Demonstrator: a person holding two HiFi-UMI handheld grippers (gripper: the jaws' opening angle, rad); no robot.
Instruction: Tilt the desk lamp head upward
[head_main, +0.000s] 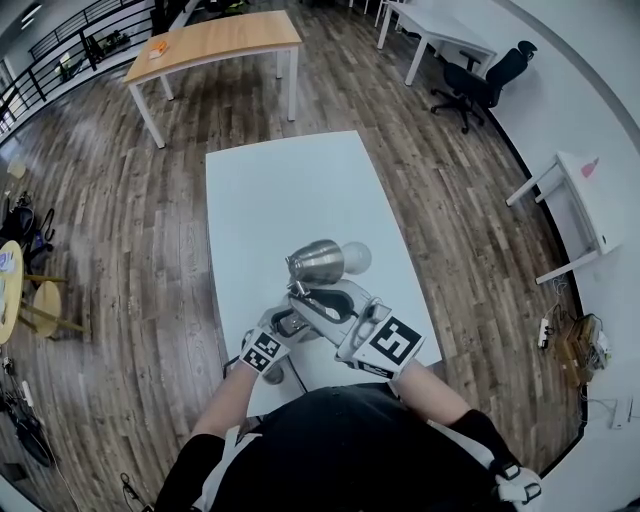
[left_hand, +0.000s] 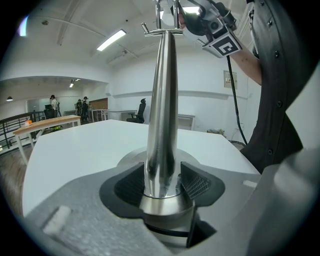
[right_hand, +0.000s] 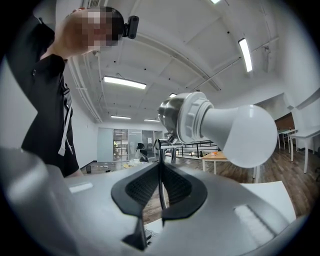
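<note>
A desk lamp stands near the front edge of the white table (head_main: 280, 190). Its brushed-metal head (head_main: 316, 261) with a white bulb (head_main: 357, 257) lies roughly level and points right. My left gripper (left_hand: 162, 182) is shut on the foot of the lamp's tapering metal pole (left_hand: 162, 100), just above the round base (left_hand: 126, 159). It shows low in the head view (head_main: 288, 324). My right gripper (right_hand: 161, 186) is higher up, behind the head (right_hand: 175, 115) and bulb (right_hand: 245, 132). Its pads are shut on the thin metal neck rod below the head. The rod's joint is partly hidden.
A wooden table (head_main: 215, 45) stands far back, beyond wood flooring. An office chair (head_main: 485, 80) and white desks (head_main: 590, 200) are at the right. The person's torso and sleeve crowd the table's near edge.
</note>
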